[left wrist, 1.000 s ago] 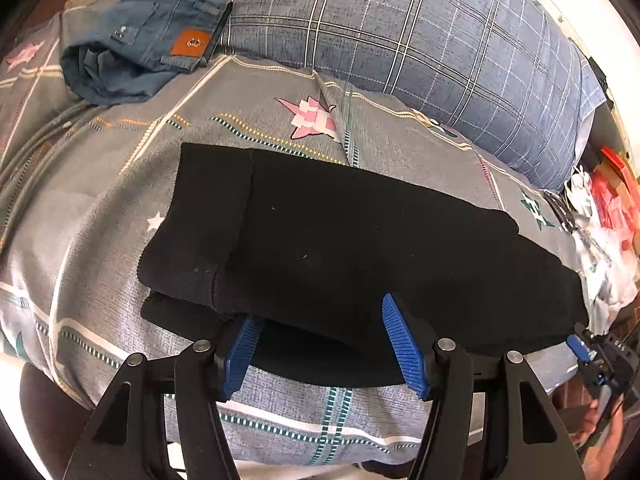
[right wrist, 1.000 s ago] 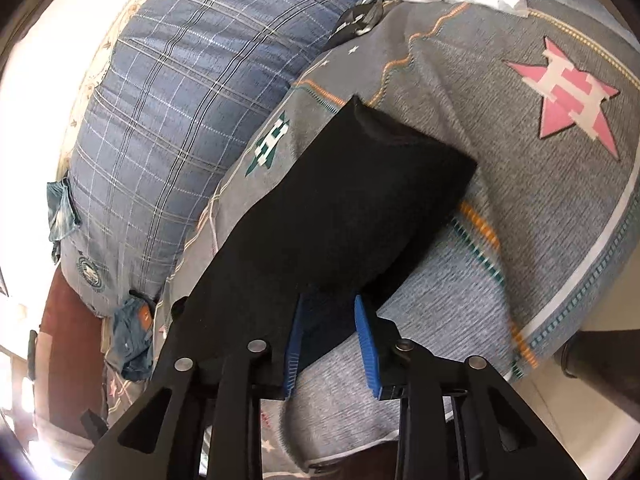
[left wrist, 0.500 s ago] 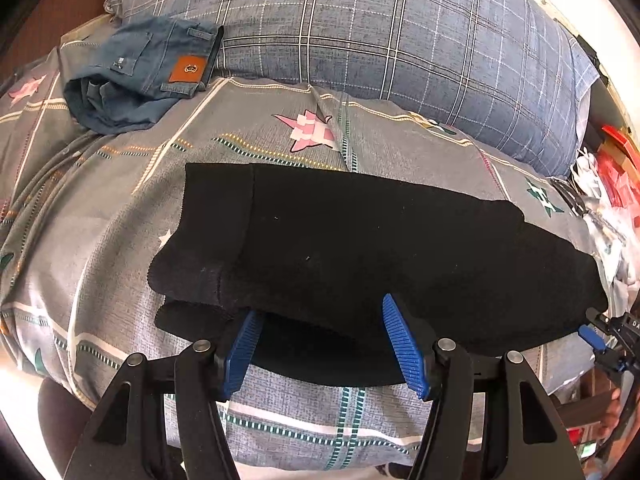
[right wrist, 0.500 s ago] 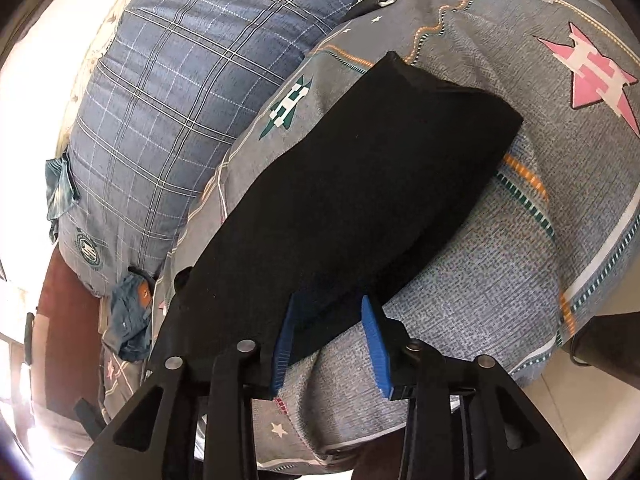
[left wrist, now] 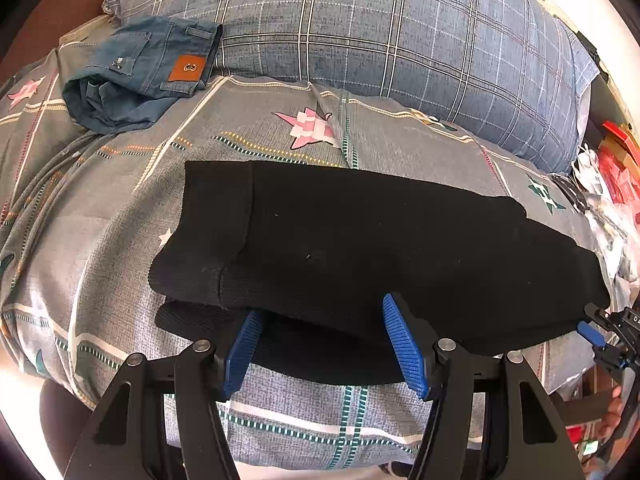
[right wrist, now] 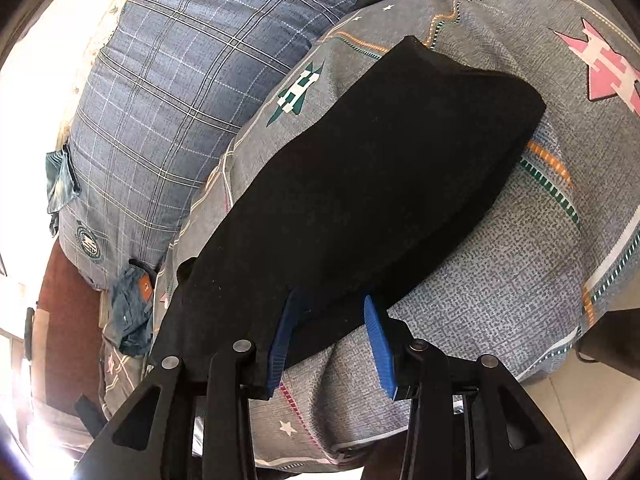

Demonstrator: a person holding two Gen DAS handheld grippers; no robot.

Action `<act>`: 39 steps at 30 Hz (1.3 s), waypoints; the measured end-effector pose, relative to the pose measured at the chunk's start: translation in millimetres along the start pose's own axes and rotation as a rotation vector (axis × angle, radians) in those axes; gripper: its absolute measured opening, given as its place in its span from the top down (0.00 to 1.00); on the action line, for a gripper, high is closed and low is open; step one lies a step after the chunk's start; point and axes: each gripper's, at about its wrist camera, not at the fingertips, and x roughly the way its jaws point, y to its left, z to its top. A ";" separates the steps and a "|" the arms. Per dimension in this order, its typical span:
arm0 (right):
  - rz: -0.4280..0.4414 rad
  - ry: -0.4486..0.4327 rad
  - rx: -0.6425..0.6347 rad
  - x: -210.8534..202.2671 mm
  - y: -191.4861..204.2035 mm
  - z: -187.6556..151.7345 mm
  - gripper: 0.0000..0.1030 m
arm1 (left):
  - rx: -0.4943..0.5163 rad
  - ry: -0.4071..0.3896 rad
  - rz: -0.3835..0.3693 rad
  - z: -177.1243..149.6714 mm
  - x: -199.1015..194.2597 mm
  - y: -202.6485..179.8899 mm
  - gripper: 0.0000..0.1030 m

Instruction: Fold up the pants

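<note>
The black pants [left wrist: 360,248] lie folded in a long band across the grey patterned bedspread [left wrist: 100,240], one layer on top of another. My left gripper [left wrist: 322,308] is open at their near edge, its blue pads wide apart on either side of the lower layer. At the band's other end, my right gripper [right wrist: 332,300] is open too; the pants [right wrist: 380,184] have their edge between its pads, which do not press on it. The right gripper [left wrist: 596,332] also shows at the far right of the left wrist view.
A large blue plaid pillow [left wrist: 400,40] lies behind the pants. Folded blue jeans [left wrist: 140,76] with a brown patch rest at the far left. Red and white clutter [left wrist: 616,160] sits past the bed's right end. The bed's edge and pale floor [right wrist: 580,420] are close by.
The right gripper's pads have spread apart and let go of the pants' edge, and it has drawn back a little. The left wrist view has tilted slightly; its jaws kept their width.
</note>
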 end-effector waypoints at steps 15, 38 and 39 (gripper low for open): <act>0.007 -0.001 -0.017 4.4 5.3 -1.0 0.61 | 0.003 0.004 0.006 0.2 2.2 0.3 0.40; 0.031 -0.014 -0.053 10.7 10.6 -1.6 0.61 | 0.010 0.014 0.031 1.5 5.5 -3.2 0.40; 0.029 -0.014 -0.058 10.9 11.0 -1.5 0.63 | 0.009 0.017 0.030 1.8 5.9 -3.1 0.40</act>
